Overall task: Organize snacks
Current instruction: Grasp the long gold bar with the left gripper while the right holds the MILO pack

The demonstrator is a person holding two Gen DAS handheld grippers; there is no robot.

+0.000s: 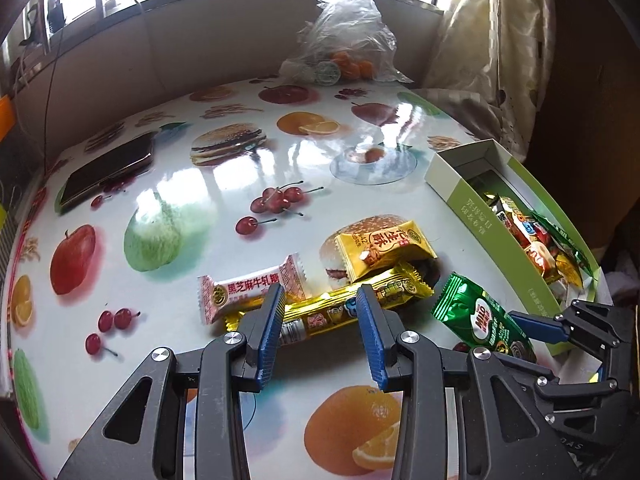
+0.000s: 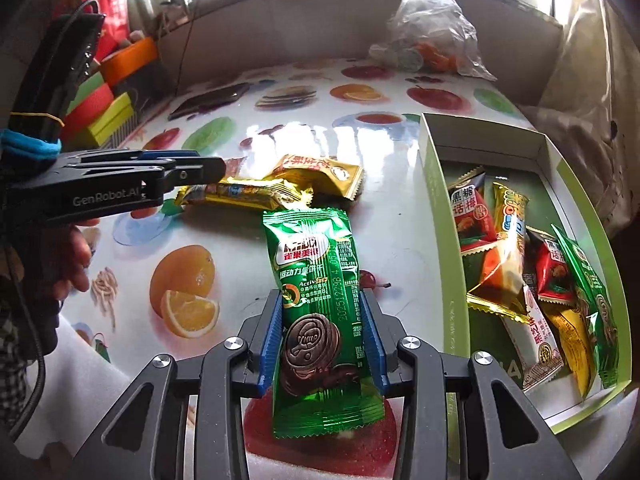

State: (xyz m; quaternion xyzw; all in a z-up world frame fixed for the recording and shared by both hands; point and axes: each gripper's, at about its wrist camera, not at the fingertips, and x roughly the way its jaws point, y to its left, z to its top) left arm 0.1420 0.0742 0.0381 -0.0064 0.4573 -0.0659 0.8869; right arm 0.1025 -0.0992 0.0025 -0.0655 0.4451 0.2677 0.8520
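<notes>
My right gripper (image 2: 321, 296) is shut on a green Milo biscuit packet (image 2: 316, 280), blue pads pressing both its long sides, held just above the fruit-print table (image 2: 400, 208). The left wrist view shows the same packet (image 1: 480, 320) and right gripper (image 1: 532, 326) beside the green-and-white box (image 1: 452, 188). My left gripper (image 1: 319, 292) is open, its fingers straddling a long gold bar (image 1: 332, 312) that lies crosswise under them. A pink-white candy packet (image 1: 248, 288) and a yellow peanut packet (image 1: 384, 248) lie just beyond. The box (image 2: 436, 200) holds several wrapped snacks.
A dark phone (image 1: 108, 172) lies at the table's far left. A clear plastic bag of oranges (image 1: 344, 48) stands at the far edge, and a curtain (image 1: 500, 40) hangs behind the box. Coloured boxes (image 2: 108, 108) are stacked off the left side. A hand (image 2: 76, 256) grips the left tool.
</notes>
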